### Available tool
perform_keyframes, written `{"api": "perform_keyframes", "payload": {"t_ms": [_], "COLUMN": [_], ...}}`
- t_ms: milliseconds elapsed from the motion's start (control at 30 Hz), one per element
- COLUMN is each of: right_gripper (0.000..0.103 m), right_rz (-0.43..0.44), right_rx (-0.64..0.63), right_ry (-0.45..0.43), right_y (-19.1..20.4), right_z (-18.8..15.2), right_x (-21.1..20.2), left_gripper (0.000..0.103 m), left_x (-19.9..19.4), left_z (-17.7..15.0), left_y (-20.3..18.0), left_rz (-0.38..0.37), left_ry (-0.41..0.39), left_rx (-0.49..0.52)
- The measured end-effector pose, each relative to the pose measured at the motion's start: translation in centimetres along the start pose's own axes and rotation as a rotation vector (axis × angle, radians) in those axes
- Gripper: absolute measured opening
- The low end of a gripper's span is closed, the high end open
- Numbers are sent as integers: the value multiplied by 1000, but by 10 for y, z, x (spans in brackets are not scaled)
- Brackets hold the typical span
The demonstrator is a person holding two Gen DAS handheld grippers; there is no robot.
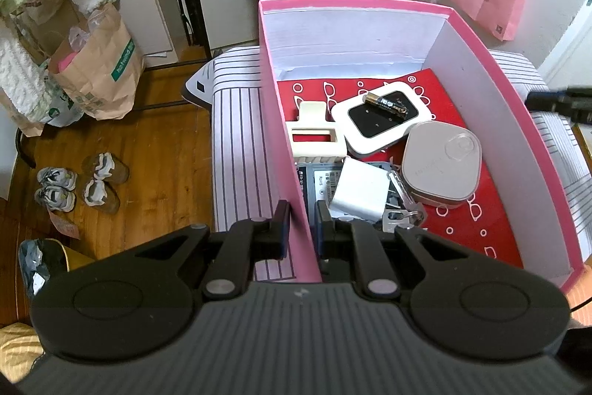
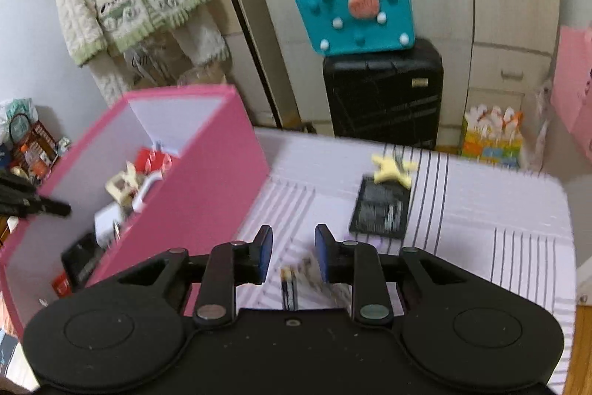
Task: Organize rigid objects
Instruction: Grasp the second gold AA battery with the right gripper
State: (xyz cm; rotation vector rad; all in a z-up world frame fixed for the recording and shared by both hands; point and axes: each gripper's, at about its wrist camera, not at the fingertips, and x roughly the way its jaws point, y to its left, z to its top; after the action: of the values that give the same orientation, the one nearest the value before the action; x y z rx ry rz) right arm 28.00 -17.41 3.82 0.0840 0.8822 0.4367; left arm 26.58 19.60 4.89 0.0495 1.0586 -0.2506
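Presently: left gripper (image 1: 301,221) clamped on pink box (image 1: 281,121) near wall; inside, battery (image 1: 386,104) atop white device (image 1: 381,119), beige case (image 1: 440,165), cream clip (image 1: 314,132). Right gripper (image 2: 293,247) parted, empty, above striped cloth (image 2: 481,210); yellow star (image 2: 394,169) beyond.

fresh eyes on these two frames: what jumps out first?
The big pink box dominates, sitting on a striped cloth. The left hand-held gripper straddles its near left wall, which runs between the fingers. Inside, a battery lies on a white device among other clutter. In the right wrist view, a yellow star-shaped piece and a dark flat item wait on the cloth, ahead of the open right hand-held gripper.
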Motion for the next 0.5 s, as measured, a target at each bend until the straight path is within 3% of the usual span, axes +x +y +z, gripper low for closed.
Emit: {"api": "perform_keyframes", "payload": {"t_ms": [233, 500], "right_gripper": [29, 28], "right_rz": [32, -2], "right_rx": [-79, -164], "right_ry": [68, 88], "right_y": [4, 13], "right_z": [-30, -40], "right_x": [17, 34], "left_gripper": [13, 13], "left_x": [0, 0], "left_z": [1, 1], "left_y": [1, 1], "left_rz": [0, 0], "left_ry": [2, 2], "left_rx": [-9, -9]}}
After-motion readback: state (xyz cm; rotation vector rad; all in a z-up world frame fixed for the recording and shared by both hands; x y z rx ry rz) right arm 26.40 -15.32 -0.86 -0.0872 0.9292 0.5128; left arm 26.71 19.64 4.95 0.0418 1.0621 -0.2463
